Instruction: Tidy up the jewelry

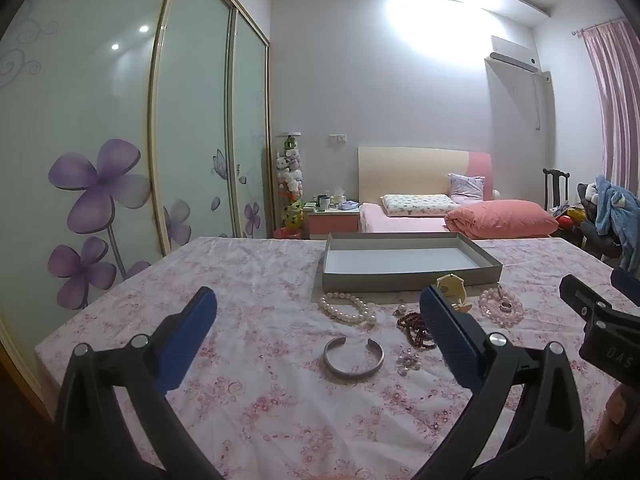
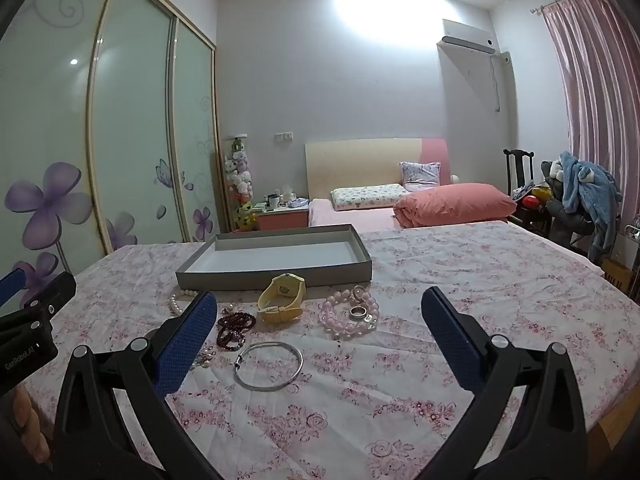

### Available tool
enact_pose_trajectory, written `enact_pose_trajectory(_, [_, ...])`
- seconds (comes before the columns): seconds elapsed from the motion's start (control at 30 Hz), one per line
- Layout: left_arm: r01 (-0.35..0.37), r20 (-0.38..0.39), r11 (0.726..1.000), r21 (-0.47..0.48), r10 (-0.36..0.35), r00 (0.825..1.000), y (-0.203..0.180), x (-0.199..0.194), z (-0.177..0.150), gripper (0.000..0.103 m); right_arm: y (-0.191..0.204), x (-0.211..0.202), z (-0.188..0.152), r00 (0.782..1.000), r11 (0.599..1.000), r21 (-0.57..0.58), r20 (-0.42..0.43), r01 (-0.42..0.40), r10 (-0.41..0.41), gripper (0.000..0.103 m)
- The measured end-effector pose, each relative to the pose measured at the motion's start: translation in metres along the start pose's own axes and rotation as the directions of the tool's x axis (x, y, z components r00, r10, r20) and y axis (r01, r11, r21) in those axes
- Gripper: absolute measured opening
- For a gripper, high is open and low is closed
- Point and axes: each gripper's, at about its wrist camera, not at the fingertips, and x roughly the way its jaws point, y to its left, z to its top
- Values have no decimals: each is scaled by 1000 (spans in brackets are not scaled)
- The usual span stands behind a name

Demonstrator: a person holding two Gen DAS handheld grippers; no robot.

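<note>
Both the left gripper [image 1: 316, 312] and right gripper [image 2: 320, 312] hovered spread apart, holding nothing; sorting apparently hadn't begun, so the silver cuff [image 1: 353, 358] probably needed grasping and carrying to the tray [image 1: 408, 276].

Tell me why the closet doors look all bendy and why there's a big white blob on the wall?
Left wrist view: the fisheye lens curves the closet doors; the ceiling light glares white on the wall. Right wrist view: same bending of the doors, same glare, dark corners; the gray tray and silver bangle stay sharp.
</note>
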Motion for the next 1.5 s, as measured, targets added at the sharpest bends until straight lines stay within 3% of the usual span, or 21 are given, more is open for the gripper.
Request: enact_pose_trajectory(1.5, [2, -5, 1000, -6, -2, 1000, 0, 0, 0, 99, 0, 1, 0, 1000, 1000, -2, -2, 0, 0, 101])
